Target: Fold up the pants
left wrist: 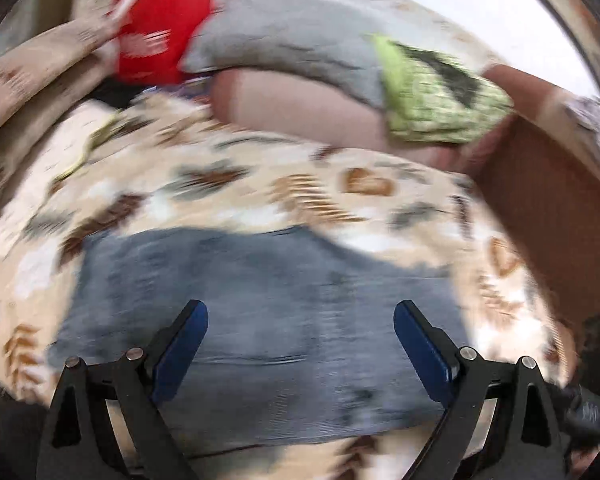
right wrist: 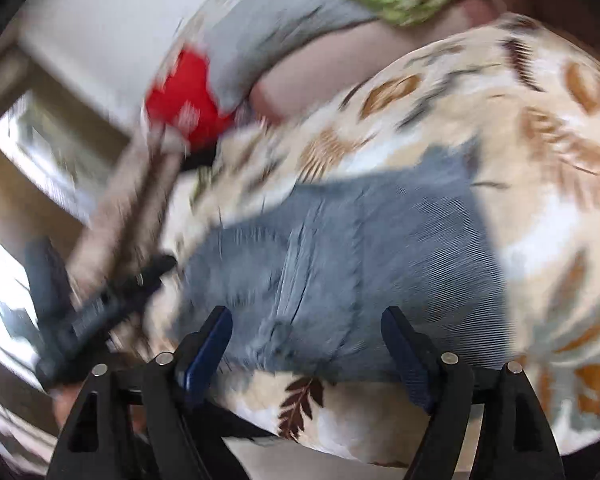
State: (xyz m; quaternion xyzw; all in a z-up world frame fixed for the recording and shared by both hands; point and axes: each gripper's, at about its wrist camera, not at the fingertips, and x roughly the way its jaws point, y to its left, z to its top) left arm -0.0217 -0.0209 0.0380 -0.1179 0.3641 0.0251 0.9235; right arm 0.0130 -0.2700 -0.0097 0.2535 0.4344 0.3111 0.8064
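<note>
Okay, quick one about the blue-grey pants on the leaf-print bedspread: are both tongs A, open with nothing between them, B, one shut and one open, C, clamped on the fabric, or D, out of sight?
A: the left tongs and the right tongs both show blue pads spread wide, with the pants lying ungripped on the bedspread beyond them.

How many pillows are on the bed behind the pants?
3 that show: a red pillow at the left, a grey pillow in the middle, a green pillow at the right. More may be hidden.
</note>
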